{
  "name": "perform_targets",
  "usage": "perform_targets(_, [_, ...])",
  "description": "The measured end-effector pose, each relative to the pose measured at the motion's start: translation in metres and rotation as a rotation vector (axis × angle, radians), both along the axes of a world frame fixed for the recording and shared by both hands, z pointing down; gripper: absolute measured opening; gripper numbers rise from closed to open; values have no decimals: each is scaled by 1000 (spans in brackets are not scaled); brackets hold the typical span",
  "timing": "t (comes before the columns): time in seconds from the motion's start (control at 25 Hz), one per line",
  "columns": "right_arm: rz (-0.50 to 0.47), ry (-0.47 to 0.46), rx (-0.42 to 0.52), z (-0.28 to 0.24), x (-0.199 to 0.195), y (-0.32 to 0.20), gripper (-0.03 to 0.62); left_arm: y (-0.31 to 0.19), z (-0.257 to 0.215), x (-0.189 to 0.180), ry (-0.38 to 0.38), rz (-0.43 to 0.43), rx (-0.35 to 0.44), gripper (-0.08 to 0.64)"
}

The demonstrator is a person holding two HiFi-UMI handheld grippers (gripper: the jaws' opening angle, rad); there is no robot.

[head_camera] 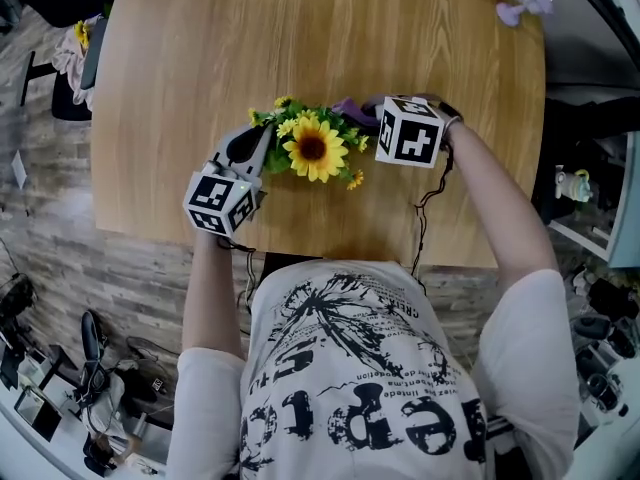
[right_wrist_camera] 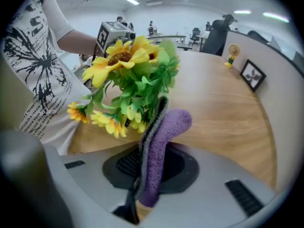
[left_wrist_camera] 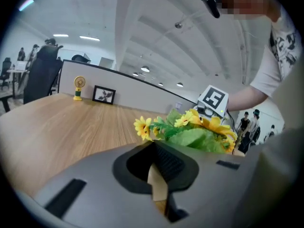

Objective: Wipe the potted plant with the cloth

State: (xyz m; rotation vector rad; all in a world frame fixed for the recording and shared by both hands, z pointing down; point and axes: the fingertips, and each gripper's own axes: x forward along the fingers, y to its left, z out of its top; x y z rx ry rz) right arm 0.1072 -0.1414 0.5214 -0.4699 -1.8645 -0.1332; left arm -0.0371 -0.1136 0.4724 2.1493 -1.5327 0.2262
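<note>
A potted plant with yellow sunflowers and green leaves stands near the front edge of the wooden table; its pot is hidden under the foliage. My left gripper is at the plant's left side, jaws shut, with a thin tan sliver between them that I cannot identify. In the left gripper view the flowers rise just beyond that gripper. My right gripper is at the plant's right, shut on a folded purple cloth. The cloth's upper end rests against the leaves.
A small framed picture and a little yellow ornament stand at the table's far end beside a grey partition. A pale purple object lies at the far right corner. The person's torso is close behind the table's front edge.
</note>
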Motion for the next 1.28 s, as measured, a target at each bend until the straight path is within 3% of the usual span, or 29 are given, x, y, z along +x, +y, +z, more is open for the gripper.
perform_targets(0.12, [129,-117,130,-19,-6,-25,72,0,0,-1,16,-21,-11,3])
perform_targets(0.24, [267,-231,222,-46,-13,-47,72,2,0,-1,-58,-23,-16,3])
perform_targets(0.56, [483,-471,300,-110,-31,-66,72,24,-21,-6,-209,-86,14,3])
perform_targets(0.76, [578,-593,243,-152,-57,-48,72,44,-50,-15,-245,-91,76,3])
perform_targets(1.0, [717,-633,144,-176,-107,-17,72,41,-74,-50,-229,-23,148,3])
perform_targets(1.28, [869,-589,138,-162,-170,13,72,34,-102,-100,-212,119,238,3])
